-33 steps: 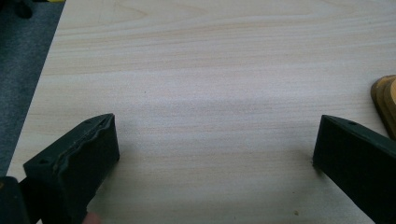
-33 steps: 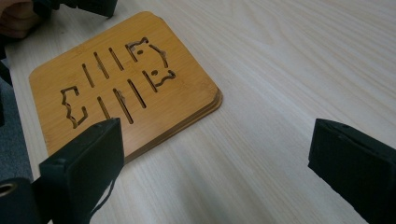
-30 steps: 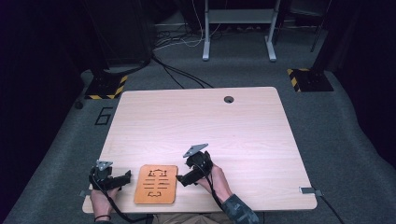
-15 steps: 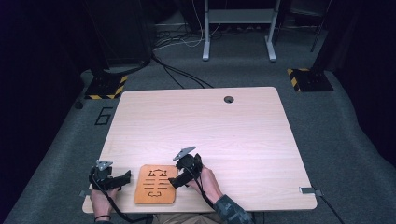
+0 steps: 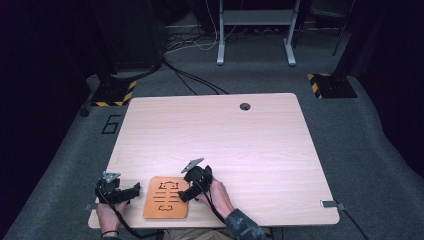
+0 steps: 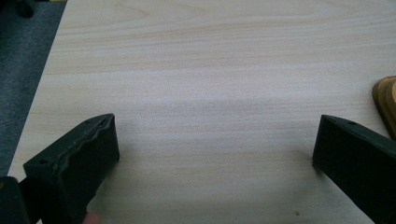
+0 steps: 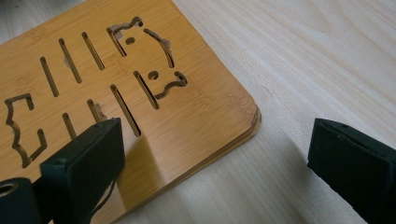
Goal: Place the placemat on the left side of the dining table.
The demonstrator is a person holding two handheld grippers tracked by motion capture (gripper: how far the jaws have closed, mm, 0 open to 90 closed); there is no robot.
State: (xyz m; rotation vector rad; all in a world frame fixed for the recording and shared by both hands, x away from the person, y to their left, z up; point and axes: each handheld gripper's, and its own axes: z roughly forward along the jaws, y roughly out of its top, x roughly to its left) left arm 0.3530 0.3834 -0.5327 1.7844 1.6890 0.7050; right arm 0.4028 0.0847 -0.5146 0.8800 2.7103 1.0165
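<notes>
Bamboo: one board (image 5: 167, 198), two tongs (image 5: 186, 193).

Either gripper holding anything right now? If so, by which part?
Nothing is held. The right gripper is open, its jaws astride the board's corner edge, not closed on it. The left gripper is open over bare table.

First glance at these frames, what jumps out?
The flat orange-brown bamboo board with slots and cut-out shapes lies at the near edge of the pale wooden table, between the two hands. The right gripper is open, its jaws straddling the board's rounded corner, one jaw over the board and one over the table. The left gripper is open over bare tabletop, beside the board.
</notes>
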